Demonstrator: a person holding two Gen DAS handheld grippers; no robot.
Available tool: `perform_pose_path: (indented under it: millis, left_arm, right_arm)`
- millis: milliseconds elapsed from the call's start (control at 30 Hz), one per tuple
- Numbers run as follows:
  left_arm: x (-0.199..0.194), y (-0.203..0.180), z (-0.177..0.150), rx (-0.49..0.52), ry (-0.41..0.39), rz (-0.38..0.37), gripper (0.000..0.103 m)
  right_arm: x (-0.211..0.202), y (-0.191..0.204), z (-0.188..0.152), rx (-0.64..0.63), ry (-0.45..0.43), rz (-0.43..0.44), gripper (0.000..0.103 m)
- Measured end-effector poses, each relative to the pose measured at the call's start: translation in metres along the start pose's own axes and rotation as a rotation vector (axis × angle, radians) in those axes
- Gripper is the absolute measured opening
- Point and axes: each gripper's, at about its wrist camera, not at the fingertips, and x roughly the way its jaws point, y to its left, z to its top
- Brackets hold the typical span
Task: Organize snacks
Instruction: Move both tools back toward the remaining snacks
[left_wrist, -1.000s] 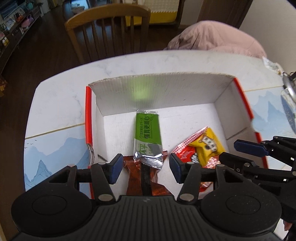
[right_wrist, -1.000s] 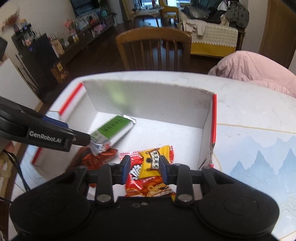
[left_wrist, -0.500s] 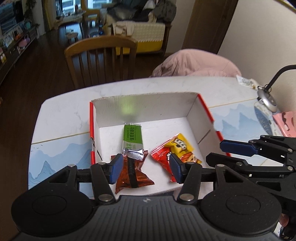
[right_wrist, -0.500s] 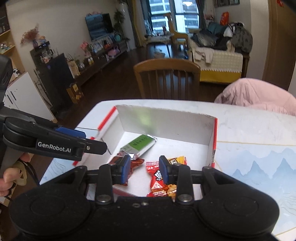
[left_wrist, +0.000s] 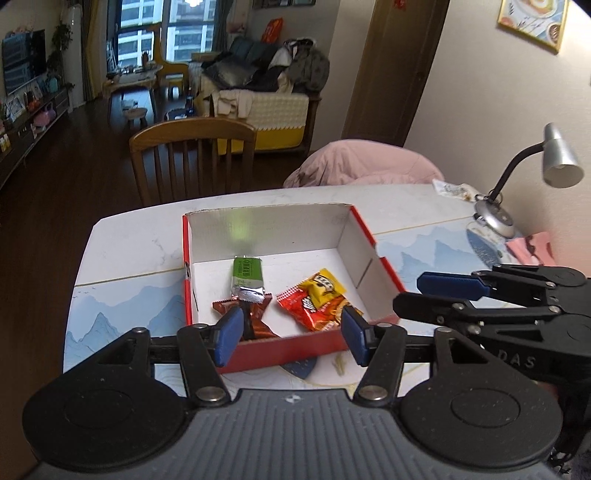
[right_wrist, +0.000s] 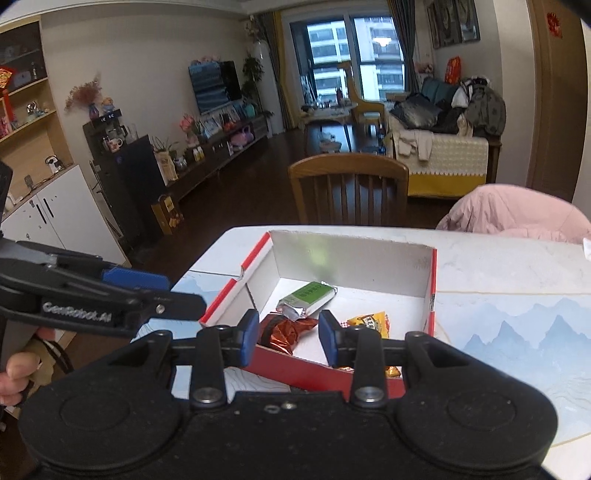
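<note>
A red cardboard box (left_wrist: 288, 349) with a white inside sits on the table. It also shows in the right wrist view (right_wrist: 306, 373). In it lie a green bar (left_wrist: 246, 275), a brown packet (left_wrist: 255, 317) and a red-and-yellow packet (left_wrist: 319, 299). The same green bar (right_wrist: 308, 295), brown packet (right_wrist: 290, 332) and yellow-red packet (right_wrist: 369, 321) show in the right wrist view. My left gripper (left_wrist: 291, 334) is open and empty, held above the box's near wall. My right gripper (right_wrist: 288, 334) is open and empty, also above the near wall.
A wooden chair (left_wrist: 192, 162) stands behind the table. A pink garment (left_wrist: 362, 162) lies on the seat at the far right. A silver desk lamp (left_wrist: 532, 173) and a small packet (left_wrist: 452, 188) stand at the table's right end.
Both grippers have pulled back and risen away from the box. The green bar was let go and now lies in the box; the right gripper has left the red-and-yellow packet.
</note>
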Motion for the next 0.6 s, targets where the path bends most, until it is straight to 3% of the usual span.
perform_pose_path:
  millis: [300, 500, 600]
  left_arm:
    - [-0.034, 0.009, -0.041, -0.02, -0.049, 0.001, 0.069]
    - [-0.046, 0.02, -0.068, -0.06, -0.037, 0.004, 0.069]
    - [-0.052, 0.023, -0.083, -0.055, -0.048, 0.023, 0.069]
  right_arm:
    - [-0.023, 0.015, -0.025, -0.008, -0.031, -0.014, 0.036]
    - [-0.032, 0.02, -0.048, 0.029, -0.014, -0.001, 0.037]
    - [-0.036, 0.021, -0.06, 0.048, -0.009, 0.007, 0.042]
